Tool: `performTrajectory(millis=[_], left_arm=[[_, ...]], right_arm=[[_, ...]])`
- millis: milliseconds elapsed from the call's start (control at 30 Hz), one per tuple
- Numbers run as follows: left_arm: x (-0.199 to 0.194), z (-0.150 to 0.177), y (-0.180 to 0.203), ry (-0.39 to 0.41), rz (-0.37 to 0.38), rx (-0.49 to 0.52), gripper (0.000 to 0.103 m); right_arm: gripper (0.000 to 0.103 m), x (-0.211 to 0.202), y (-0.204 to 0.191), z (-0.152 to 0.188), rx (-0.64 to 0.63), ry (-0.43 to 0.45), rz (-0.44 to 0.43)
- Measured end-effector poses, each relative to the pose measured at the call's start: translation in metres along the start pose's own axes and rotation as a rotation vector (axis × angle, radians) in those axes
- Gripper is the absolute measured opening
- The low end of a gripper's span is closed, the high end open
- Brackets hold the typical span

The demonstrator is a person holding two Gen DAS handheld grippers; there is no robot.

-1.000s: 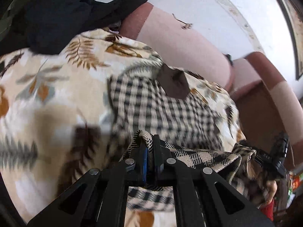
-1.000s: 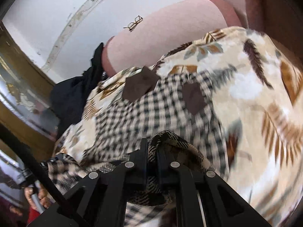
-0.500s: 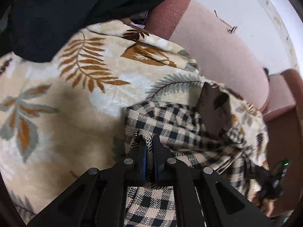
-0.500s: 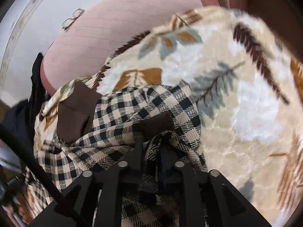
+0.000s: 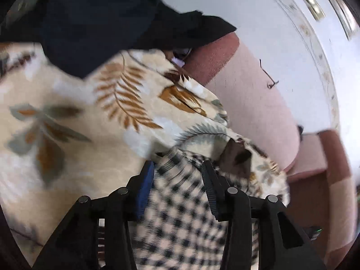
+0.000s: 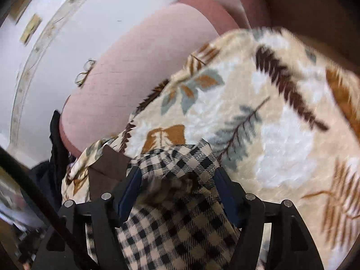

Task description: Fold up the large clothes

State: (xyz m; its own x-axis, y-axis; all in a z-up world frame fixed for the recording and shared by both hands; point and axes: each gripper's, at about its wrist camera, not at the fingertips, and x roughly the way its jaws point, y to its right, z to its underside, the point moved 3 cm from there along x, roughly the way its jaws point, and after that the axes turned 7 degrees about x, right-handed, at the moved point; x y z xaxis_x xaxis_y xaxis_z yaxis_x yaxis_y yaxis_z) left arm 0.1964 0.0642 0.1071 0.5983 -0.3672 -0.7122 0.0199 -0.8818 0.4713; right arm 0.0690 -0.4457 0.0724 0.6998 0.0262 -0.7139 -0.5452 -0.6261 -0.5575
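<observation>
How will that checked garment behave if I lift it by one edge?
Probably floppy: the checked garment bunches and drapes in folds over the blanket. Likely light, being thin cloth. It looks woven and matte, so probably not slippery.

The right gripper [image 6: 177, 175] is opening, jaws apart, with the checked garment [image 6: 180, 213] lying loose between them on a leaf-print blanket [image 6: 270, 123]; glasses [image 6: 84, 74] rest on the pink sofa back [image 6: 135, 72]
</observation>
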Motion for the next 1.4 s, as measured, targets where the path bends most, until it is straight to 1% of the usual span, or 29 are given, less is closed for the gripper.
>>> performTrajectory(millis=[33,67,100,133,200,233,300,367,433,500,533,567,667,767,800,833,900,967,1000,1067,1167,1233,1300,1367,1400], left_arm=[[-0.007,0.003,0.002,0.005,-0.042,0.048,0.042],[-0.016,0.007,0.005,0.013,-0.1,0.098,0.042],[-0.024,0.012,0.006,0.022,-0.135,0.133,0.042],[-0.033,0.02,0.008,0.033,-0.166,0.173,0.044],[-0.048,0.036,0.01,0.035,-0.194,0.224,0.046],[-0.055,0.045,0.01,0.028,-0.206,0.246,0.046],[-0.068,0.06,0.012,0.015,-0.218,0.284,0.046],[-0.082,0.073,0.013,0.013,-0.241,0.321,0.046],[-0.097,0.084,0.012,0.018,-0.268,0.352,0.046],[-0.11,0.094,0.012,0.019,-0.278,0.367,0.049],[-0.117,0.098,0.011,0.022,-0.279,0.368,0.051],[-0.124,0.102,0.01,0.027,-0.283,0.366,0.052],[-0.133,0.108,0.013,0.031,-0.308,0.384,0.052],[-0.127,0.113,0.018,0.019,-0.327,0.396,0.052],[-0.122,0.114,0.021,0.011,-0.326,0.397,0.052],[-0.115,0.117,0.025,0.002,-0.327,0.399,0.052],[-0.099,0.121,0.033,-0.014,-0.329,0.404,0.052],[-0.08,0.126,0.04,-0.039,-0.314,0.395,0.052],[-0.07,0.128,0.044,-0.052,-0.302,0.39,0.052],[-0.051,0.133,0.054,-0.071,-0.289,0.39,0.052],[-0.023,0.135,0.07,-0.068,-0.291,0.404,0.052],[-0.002,0.134,0.078,-0.07,-0.28,0.399,0.052],[0.018,0.132,0.08,-0.077,-0.295,0.395,0.052],[0.039,0.13,0.08,-0.09,-0.318,0.4,0.052],[0.05,0.129,0.08,-0.102,-0.331,0.413,0.052]], right_arm=[[0.071,-0.009,-0.01,0.005,-0.055,0.007,0.007],[0.068,-0.015,-0.019,0.012,-0.112,0.007,0.011],[0.052,-0.02,-0.03,0.02,-0.174,0.003,0.007],[0.031,-0.022,-0.046,0.034,-0.262,-0.016,0.003],[0.016,-0.019,-0.07,0.059,-0.376,-0.051,-0.021],[0.015,-0.016,-0.084,0.075,-0.426,-0.073,-0.048],[0.015,-0.002,-0.107,0.103,-0.487,-0.121,-0.08],[0.015,0.022,-0.122,0.128,-0.52,-0.174,-0.068],[0.015,0.049,-0.129,0.144,-0.558,-0.195,0.012],[0.015,0.075,-0.123,0.154,-0.57,-0.228,0.123],[0.015,0.087,-0.117,0.157,-0.567,-0.255,0.16],[0.015,0.091,-0.112,0.157,-0.562,-0.259,0.166],[0.015,0.076,-0.104,0.148,-0.531,-0.218,0.137],[0.015,0.043,-0.093,0.133,-0.513,-0.116,0.074],[0.015,0.036,-0.085,0.128,-0.505,-0.113,0.071],[0.015,0.032,-0.076,0.126,-0.503,-0.121,0.089],[0.016,0.032,-0.051,0.12,-0.53,-0.129,0.18],[0.016,0.031,-0.023,0.114,-0.579,-0.089,0.309],[0.016,0.027,-0.014,0.111,-0.588,-0.072,0.329],[0.016,0.015,0.008,0.101,-0.567,-0.051,0.294],[0.016,-0.005,0.02,0.085,-0.496,-0.024,0.221],[0.017,-0.019,0.014,0.074,-0.445,0.001,0.108],[0.017,-0.014,-0.004,0.073,-0.418,-0.029,0.002],[0.017,-0.003,-0.021,0.078,-0.405,-0.095,-0.109],[0.017,0.007,-0.027,0.082,-0.401,-0.129,-0.148]])
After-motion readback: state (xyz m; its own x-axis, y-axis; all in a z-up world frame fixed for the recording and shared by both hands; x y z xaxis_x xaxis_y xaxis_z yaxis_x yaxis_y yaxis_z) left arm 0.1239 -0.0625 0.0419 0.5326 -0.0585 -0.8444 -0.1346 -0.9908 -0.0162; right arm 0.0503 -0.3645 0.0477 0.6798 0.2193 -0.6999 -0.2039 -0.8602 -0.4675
